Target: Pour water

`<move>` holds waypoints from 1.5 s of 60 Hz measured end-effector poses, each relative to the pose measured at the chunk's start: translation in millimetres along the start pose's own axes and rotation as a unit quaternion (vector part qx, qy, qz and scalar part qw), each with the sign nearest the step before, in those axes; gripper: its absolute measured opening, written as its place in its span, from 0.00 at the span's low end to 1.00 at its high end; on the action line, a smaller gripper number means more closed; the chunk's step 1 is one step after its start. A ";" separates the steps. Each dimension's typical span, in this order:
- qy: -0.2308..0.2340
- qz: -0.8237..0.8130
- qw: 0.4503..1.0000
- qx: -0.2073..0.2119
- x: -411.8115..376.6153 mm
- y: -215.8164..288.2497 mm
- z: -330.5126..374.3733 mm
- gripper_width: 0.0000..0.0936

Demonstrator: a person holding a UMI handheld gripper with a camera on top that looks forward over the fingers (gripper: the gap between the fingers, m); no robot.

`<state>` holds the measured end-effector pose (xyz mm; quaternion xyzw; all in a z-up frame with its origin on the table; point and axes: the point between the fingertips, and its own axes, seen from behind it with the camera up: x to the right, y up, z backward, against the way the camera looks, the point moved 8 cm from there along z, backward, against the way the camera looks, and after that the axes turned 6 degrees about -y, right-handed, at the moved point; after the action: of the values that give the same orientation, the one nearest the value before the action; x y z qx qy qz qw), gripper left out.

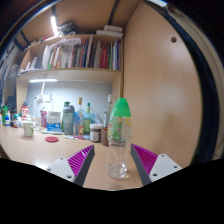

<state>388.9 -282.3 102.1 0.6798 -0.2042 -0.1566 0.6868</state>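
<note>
A clear plastic bottle with a green cap stands upright on the wooden table. It looks nearly empty, with only a little water at its base. My gripper is open, and the bottle stands between the two fingers with a gap at each side. The left pad and the right pad flank the bottle's lower part without touching it.
Beyond the fingers, at the back of the table, stand several bottles and jars, a cup and a small pink disc. A bookshelf hangs above them. A tall wooden cabinet rises on the right.
</note>
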 end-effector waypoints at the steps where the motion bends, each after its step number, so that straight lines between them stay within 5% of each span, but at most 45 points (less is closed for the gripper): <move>1: -0.001 0.001 1.000 0.001 2.0 -1.0 -6.7 0.86; 7: -0.015 -0.003 1.000 0.001 8.5 -8.4 -43.7 0.84; 12: -0.007 -0.007 1.000 -0.016 6.4 -17.5 -67.3 0.53; 27: -0.004 -0.001 1.000 -0.003 -1.6 -18.5 -76.2 0.39; 41: 0.018 0.055 0.998 0.003 -42.1 5.1 -65.5 0.39; 57: 0.055 0.284 0.950 0.115 -183.6 129.5 -83.8 0.39; 69: 0.064 0.530 0.829 0.169 -316.4 158.7 -128.6 0.39; 79: 0.030 0.737 0.626 0.252 -390.8 159.7 -157.4 0.39; 90: 0.016 0.842 0.448 0.299 -427.2 152.6 -173.0 0.39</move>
<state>94.1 82.7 226.8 0.3404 -0.6999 0.5806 0.2391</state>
